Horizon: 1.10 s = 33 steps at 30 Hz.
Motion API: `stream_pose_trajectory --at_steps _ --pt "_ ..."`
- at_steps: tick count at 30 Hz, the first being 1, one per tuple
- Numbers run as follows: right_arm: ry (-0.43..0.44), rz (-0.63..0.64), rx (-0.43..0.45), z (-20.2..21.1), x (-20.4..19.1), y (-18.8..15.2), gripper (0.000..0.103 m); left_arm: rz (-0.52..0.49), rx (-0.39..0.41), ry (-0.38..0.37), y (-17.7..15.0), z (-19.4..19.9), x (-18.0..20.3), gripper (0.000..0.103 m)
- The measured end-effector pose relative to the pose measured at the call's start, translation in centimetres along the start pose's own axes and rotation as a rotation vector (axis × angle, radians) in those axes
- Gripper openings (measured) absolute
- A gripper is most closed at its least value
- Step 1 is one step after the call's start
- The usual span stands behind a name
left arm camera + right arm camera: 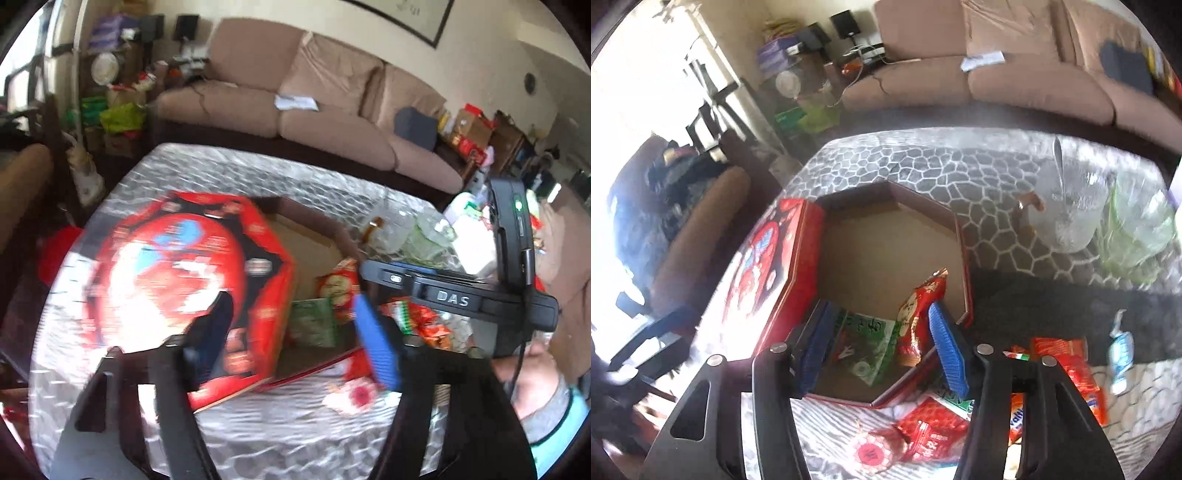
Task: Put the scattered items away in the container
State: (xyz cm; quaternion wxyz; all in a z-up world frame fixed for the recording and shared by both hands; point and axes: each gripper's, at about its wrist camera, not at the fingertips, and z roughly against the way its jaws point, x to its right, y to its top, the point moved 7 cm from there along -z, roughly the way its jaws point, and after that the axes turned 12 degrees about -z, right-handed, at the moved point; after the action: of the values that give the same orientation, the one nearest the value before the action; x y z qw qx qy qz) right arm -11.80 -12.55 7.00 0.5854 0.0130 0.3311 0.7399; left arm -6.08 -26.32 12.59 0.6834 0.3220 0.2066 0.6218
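Two snack packets already lie inside the hexagonal container (pixel 886 254): a green packet (pixel 864 343) flat on its cardboard floor near the front wall, and a red packet (pixel 919 314) just beside it, leaning up against the right wall. The container sits on the bench (pixel 923 166), which wears a cloth printed with a grey stone pattern. Its red lid (pixel 768 266) stands tilted at the container's left edge, touching the rim.

More scattered items remain on the bench outside the front and right walls: a red sachet (pixel 923 432), a round red-and-white sweet (pixel 871 450), an orange-red packet (pixel 1067 358) and a small pale-blue wrapped sweet (pixel 1119 350).

My right claw (pixel 882 350) hangs over the container's near corner, its blue pads spread apart, with nothing pinched between them. My left claw (pixel 291 339) hovers over the lid and the container's near side, its fingers likewise parted and empty; this view is motion-blurred.

Farther back on the bench stand a clear glass cup (pixel 1071 210) holding a spoon and a crumpled green-tinted plastic wrap (pixel 1137 229). A brown sofa (pixel 1015 74) fills the room behind.
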Motion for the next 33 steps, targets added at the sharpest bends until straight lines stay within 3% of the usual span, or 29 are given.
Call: stream_pose_trajectory --at_steps 2,5,8,12,14,16,18,19,22,28,32,33 --pt "-0.050 0.031 -0.017 -1.2 -0.2 -0.3 0.056 0.018 -0.013 0.016 -0.7 0.8 -1.5 0.067" --pt "-0.088 -0.028 -0.134 -5.0 0.9 -1.1 0.039 0.057 -0.008 0.036 -1.5 1.9 -3.5 0.067" --pt "-0.127 -0.045 -0.144 -6.7 1.5 -0.9 0.033 0.093 -0.009 0.055 -2.3 2.5 -5.6 0.067" --pt "-0.123 -0.051 -0.179 -8.1 0.8 -0.4 0.036 0.137 -0.029 0.085 -3.7 2.5 -8.7 0.068" --pt "-0.165 -0.028 -0.198 -8.7 0.5 -0.4 0.039 0.173 -0.043 0.095 -4.7 2.2 -10.3 0.068" --pt "-0.195 -0.042 -0.145 -7.9 0.6 0.3 0.050 0.205 -0.058 0.109 -5.8 1.8 -11.8 0.068" --pt "-0.102 -0.102 -0.083 -6.3 0.1 1.2 0.060 0.229 -0.070 0.120 -6.7 1.5 -13.0 0.069" --pt "-0.011 -0.152 -0.071 -5.6 -0.4 1.5 0.067 0.248 -0.079 0.121 -7.3 1.2 -13.7 0.069" --pt "0.178 -0.294 -0.078 -4.7 -1.3 1.9 0.075 0.313 -0.091 0.098 -8.7 0.6 -14.9 0.069" --pt "0.317 -0.396 -0.183 -7.5 -3.4 0.6 0.077 0.316 -0.091 0.053 -8.9 -0.1 -13.8 0.069" --pt "0.372 -0.451 -0.260 -9.6 -4.5 -1.1 0.076 0.313 -0.104 0.033 -9.1 -0.7 -12.9 0.069" --pt "0.380 -0.454 -0.268 -9.6 -4.9 -1.4 0.057 0.310 -0.105 0.032 -9.1 -0.7 -12.8 0.069"
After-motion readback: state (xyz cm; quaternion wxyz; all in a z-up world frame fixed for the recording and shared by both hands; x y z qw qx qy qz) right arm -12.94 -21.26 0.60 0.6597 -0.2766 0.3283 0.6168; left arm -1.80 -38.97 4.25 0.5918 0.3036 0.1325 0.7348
